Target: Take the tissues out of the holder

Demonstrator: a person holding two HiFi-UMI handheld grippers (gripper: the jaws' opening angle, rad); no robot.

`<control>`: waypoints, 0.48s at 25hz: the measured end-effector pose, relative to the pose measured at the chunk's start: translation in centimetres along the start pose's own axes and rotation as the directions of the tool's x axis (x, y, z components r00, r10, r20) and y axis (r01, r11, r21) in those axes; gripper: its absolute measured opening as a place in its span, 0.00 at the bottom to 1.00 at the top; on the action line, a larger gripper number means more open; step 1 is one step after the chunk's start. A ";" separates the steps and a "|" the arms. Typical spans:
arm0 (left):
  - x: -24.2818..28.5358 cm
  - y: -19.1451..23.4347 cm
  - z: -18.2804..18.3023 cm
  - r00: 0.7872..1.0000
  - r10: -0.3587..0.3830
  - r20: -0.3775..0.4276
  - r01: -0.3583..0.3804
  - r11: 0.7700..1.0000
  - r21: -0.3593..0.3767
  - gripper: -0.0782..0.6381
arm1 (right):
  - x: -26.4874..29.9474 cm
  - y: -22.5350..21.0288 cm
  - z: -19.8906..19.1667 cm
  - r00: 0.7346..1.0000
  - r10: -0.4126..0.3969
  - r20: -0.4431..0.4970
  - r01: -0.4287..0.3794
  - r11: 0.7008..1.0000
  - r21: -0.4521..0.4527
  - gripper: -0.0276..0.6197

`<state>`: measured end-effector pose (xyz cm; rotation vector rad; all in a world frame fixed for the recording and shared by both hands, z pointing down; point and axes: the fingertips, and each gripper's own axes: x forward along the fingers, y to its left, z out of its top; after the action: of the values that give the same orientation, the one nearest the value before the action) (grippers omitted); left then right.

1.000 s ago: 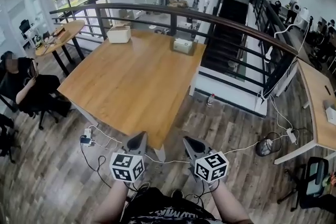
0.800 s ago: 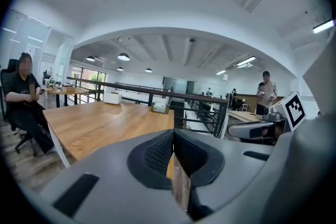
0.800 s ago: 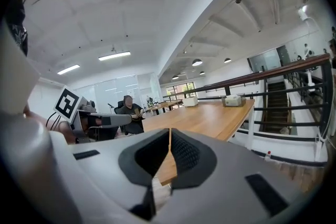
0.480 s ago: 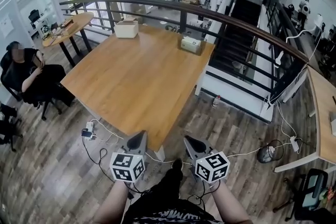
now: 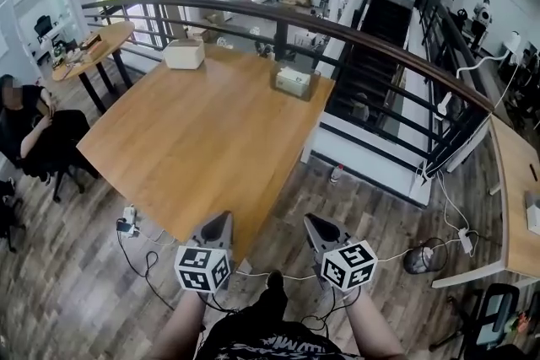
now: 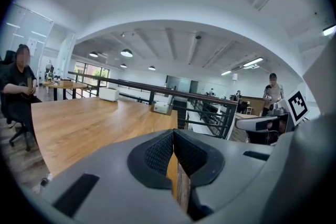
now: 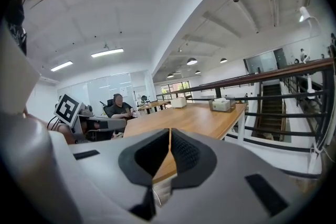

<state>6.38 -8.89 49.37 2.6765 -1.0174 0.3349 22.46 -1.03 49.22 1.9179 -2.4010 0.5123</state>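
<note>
Evidently the person is walking: compared with half a second ago, the wooden table (image 5: 194, 147) has shifted slightly in the head view, and a shoe (image 5: 274, 280) shows at the bottom centre of the frame between the two forearms. Both grippers sit at the same spot low in the frame as before, so the change is in where the person stands, not in the tools. For the task this reads as an approach and nothing more; no tissue has been touched.

The tissue holder (image 5: 293, 81) stands in the upper middle of the frame, by the table's far edge next to the dark railing (image 5: 380, 34), with white tissue showing at its top. It is well apart from both grippers, with the whole tabletop between. A second pale box (image 5: 184, 54) sits further to the upper left on the same table, and a seated person (image 5: 29, 131) is at the left edge of the frame.

The left gripper (image 5: 223, 217) has its jaws pressed together with nothing between the pads; only table and floor show past the tips in its own view. The right gripper (image 5: 310, 219) is likewise closed and empty, and in its view the holder appears small, right of centre.
</note>
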 end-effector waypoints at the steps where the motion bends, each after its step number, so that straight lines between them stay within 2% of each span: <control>1: 1.1 0.3 0.1 1.000 0.003 -0.006 -0.003 1.000 -0.008 0.13 | 0.9 -0.8 0.5 1.000 0.005 0.000 -0.005 1.000 0.003 0.07; 12: 10.3 5.5 2.9 0.999 0.051 -0.017 -0.052 0.996 -0.075 0.13 | 11.7 -6.7 3.9 0.996 0.062 -0.069 -0.062 0.998 0.002 0.07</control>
<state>10.49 -20.12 50.63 2.5804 -1.0742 0.3197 26.69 -14.43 49.71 1.7992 -2.4234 0.5713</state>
